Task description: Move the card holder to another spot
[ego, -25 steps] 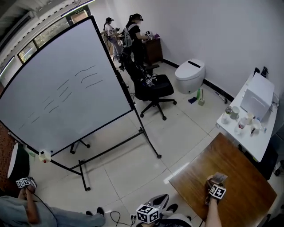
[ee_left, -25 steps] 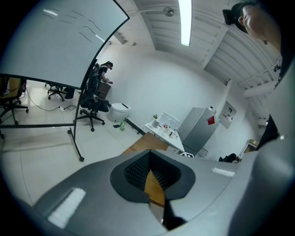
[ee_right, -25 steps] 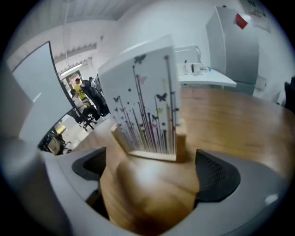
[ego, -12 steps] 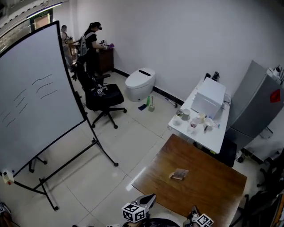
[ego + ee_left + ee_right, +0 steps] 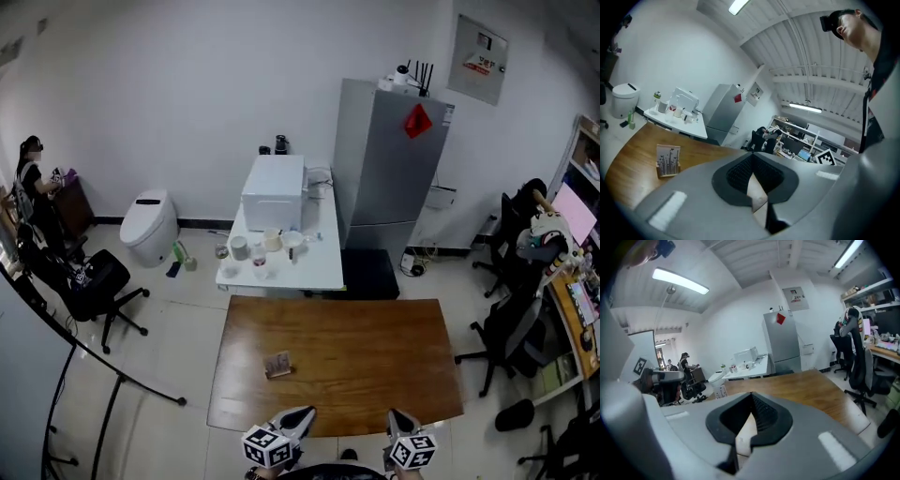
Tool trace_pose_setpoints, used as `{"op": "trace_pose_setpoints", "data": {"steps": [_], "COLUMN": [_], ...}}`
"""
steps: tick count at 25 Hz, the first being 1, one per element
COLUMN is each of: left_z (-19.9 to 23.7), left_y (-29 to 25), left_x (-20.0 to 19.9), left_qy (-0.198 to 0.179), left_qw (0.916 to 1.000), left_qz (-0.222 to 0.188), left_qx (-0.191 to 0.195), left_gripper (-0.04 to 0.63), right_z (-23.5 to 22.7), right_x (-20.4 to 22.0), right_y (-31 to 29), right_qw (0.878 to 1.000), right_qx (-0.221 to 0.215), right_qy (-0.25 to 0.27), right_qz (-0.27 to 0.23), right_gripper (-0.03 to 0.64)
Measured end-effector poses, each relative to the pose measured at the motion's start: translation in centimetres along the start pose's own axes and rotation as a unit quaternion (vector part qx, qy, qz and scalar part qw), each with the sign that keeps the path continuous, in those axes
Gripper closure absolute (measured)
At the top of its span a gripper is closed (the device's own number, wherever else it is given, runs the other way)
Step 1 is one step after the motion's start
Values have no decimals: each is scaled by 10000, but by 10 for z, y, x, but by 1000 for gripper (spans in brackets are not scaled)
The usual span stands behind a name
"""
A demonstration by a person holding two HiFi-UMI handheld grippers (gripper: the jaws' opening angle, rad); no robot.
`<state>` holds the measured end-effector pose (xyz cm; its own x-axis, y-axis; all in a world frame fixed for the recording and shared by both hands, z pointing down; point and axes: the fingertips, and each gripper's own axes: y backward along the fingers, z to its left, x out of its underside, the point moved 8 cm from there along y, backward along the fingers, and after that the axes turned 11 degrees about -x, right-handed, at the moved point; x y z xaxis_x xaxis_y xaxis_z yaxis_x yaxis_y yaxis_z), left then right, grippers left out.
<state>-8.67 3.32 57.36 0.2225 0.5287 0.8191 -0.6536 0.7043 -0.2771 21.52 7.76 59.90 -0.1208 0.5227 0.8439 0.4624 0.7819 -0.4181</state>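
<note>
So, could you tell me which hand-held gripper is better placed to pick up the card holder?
Probably left. The card holder stands on the wooden table nearer the left hand-held gripper, whose view shows it; the right hand-held gripper sits farther off and its view misses it. Both are shut and empty.

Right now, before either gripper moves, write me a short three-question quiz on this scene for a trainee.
1. Fill in: the left gripper and the right gripper both have jaws ____, with nothing between them.
2. True or false: the card holder stands on the wooden table.
3. Which is nearer the card holder? A) left gripper B) right gripper

Key: 1 shut; 2 true; 3 A.
</note>
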Motion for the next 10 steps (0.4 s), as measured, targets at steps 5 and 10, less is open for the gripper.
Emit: {"op": "trace_pose_setpoints", "data": {"steps": [5, 10], "left_z": [-61, -125], "left_y": [-44, -99], "left_x": [30, 54], "left_qy": [518, 858], "left_qw": [9984, 9952], "left_qz": [237, 464], "left_qx": [-21, -44], "left_gripper": [595, 595], "right_z": [-28, -68], "right_x": [-14, -25], "right_y": [26, 50], "right_qw": [9988, 9963], "right_qx": [-465, -648], "right_qy": [-82, 558], "right_qz": [-141, 112], "right_gripper": [614, 614]}}
